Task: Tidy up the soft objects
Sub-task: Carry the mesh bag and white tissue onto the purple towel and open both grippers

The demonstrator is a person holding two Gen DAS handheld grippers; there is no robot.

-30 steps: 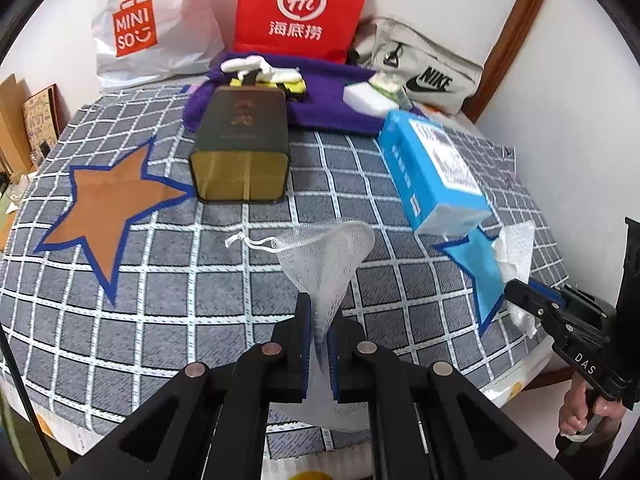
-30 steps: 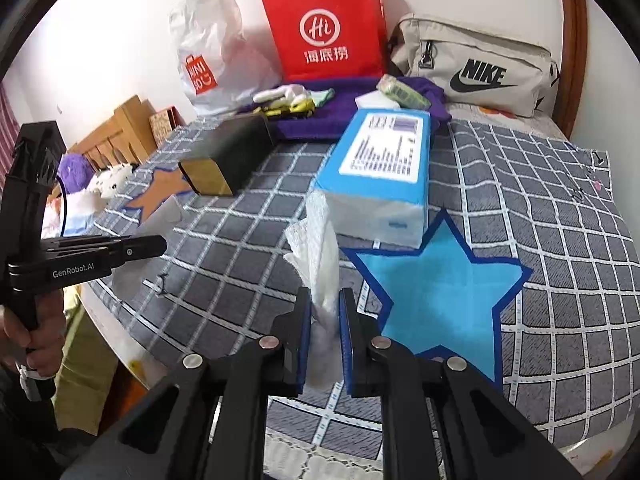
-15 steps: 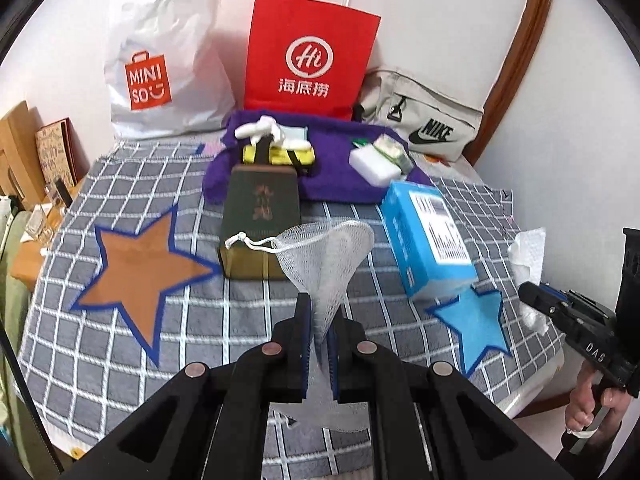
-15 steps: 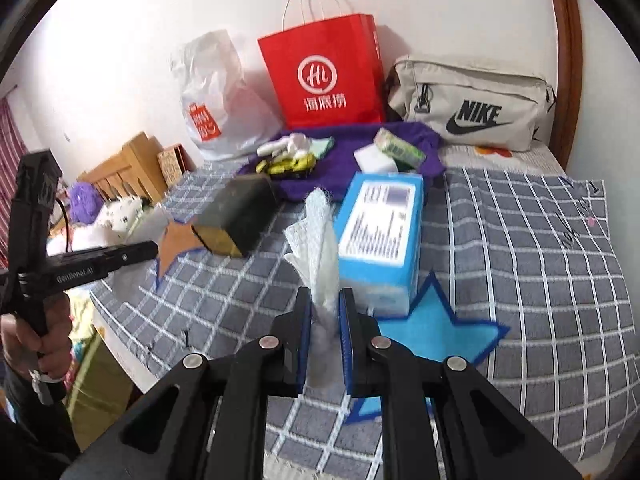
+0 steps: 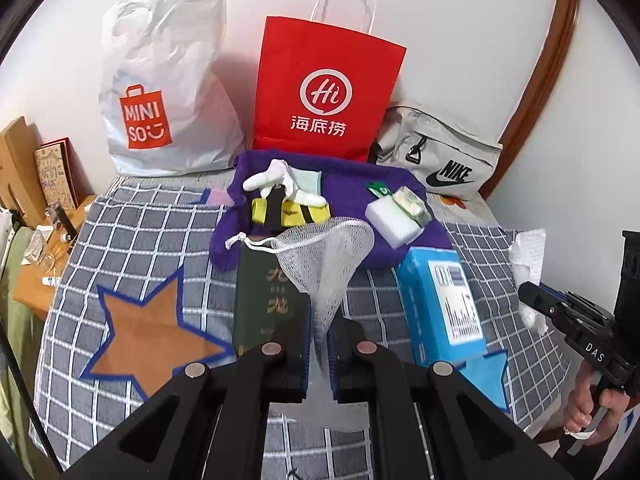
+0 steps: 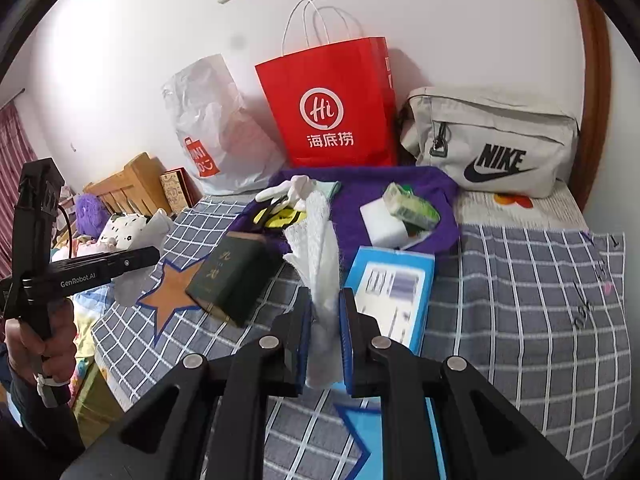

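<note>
Left gripper [image 5: 319,354] pinches a white mesh pouch [image 5: 326,258]; right gripper [image 6: 325,338] clamps crumpled, perhaps quilted, tissue [image 6: 316,248].

Bed centre blocked: dark green box [image 5: 272,304] and blue tissue box [image 5: 440,300] side by side, narrow gap between. Purple cloth [image 5: 352,184] cluttered; bags line far edge. Left and right edges open.

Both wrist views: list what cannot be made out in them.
- Blue box: label print blurred in the right wrist view.
- White mesh pouch: lower end hidden between the left hand-held gripper fingers, left wrist view.
- White tissue: bottom hidden by the right hand-held gripper.
- Red paper bag and Minisobag: contents out of sight, walls opaque.
- Dark green box: gold lettering too small.
</note>
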